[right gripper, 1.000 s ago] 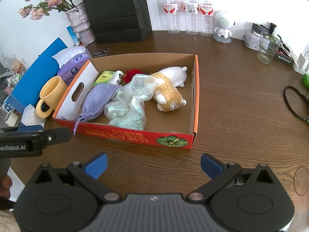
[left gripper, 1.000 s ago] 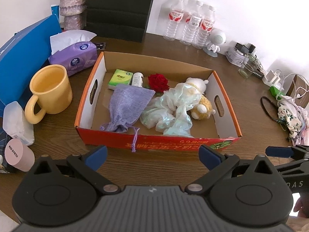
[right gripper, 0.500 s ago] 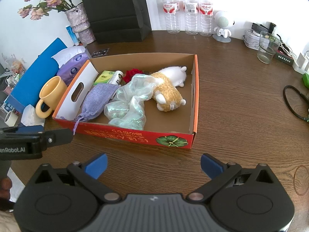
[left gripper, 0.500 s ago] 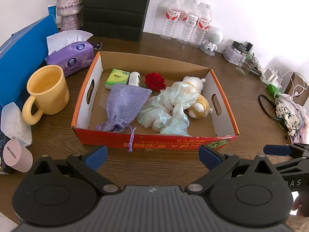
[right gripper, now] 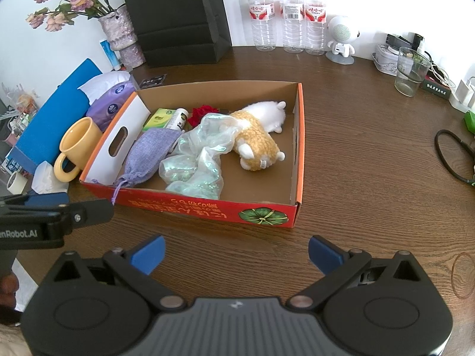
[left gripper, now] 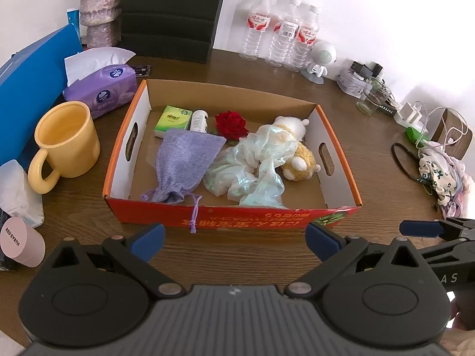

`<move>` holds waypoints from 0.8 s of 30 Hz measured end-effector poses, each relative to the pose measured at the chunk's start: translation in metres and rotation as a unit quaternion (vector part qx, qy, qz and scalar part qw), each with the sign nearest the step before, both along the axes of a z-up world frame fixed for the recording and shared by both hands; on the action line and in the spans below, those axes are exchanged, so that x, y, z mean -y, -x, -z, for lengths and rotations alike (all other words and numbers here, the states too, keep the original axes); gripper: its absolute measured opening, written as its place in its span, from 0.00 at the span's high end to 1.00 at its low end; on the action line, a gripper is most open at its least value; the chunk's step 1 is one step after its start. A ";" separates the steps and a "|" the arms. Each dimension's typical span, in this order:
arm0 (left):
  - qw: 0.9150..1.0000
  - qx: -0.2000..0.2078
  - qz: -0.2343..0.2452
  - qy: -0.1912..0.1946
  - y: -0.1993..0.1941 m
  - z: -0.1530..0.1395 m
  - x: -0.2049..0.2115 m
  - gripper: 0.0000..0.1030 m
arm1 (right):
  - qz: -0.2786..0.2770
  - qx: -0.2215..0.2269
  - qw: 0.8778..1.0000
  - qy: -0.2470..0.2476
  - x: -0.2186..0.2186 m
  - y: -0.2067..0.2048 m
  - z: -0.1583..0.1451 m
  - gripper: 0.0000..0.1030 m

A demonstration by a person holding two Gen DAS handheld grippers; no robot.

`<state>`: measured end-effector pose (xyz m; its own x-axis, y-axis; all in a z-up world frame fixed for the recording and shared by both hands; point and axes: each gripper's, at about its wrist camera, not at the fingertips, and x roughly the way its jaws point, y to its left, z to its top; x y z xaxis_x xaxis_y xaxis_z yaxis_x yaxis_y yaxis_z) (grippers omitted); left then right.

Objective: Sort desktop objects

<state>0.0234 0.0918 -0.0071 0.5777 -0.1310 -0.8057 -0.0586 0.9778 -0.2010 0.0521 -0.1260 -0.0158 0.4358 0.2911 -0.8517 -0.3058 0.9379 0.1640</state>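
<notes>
An open red cardboard box [left gripper: 267, 218] [right gripper: 207, 207] sits on the brown table. It holds a purple drawstring pouch [left gripper: 185, 161] [right gripper: 147, 152], a pale green sheer scarf [left gripper: 252, 166] [right gripper: 199, 160], a yellow and white plush toy [left gripper: 298, 160] [right gripper: 258, 141], a red rose [left gripper: 231, 123], a green packet [left gripper: 172, 120] and a small white bottle [left gripper: 199, 120]. My left gripper [left gripper: 234, 241] is open and empty, just in front of the box. My right gripper [right gripper: 236, 253] is open and empty, in front of the box's right corner.
Left of the box stand a yellow mug [left gripper: 66, 142], a purple tissue pack [left gripper: 104, 87] and a blue folder [left gripper: 26, 89]. Water bottles [left gripper: 279, 43], a black bag [left gripper: 169, 14] and a vase [left gripper: 99, 9] line the back. Cables and floral cloth [left gripper: 442, 172] lie right.
The left gripper has drawn back and risen slightly, so the box sits a little further away. The right gripper has hardly moved.
</notes>
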 end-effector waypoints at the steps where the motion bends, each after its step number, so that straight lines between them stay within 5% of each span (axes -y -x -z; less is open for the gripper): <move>1: 1.000 0.000 0.001 0.000 0.000 0.000 0.000 0.00 | 0.000 0.000 1.000 0.000 0.000 0.000 0.000 0.00; 24: 1.000 -0.004 0.009 -0.002 -0.002 0.001 0.004 0.00 | 0.000 0.000 1.000 0.001 0.000 -0.002 0.001 0.00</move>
<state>0.0255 0.0881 -0.0080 0.5683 -0.1387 -0.8110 -0.0417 0.9796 -0.1967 0.0543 -0.1259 -0.0168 0.4357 0.2894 -0.8523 -0.3061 0.9381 0.1620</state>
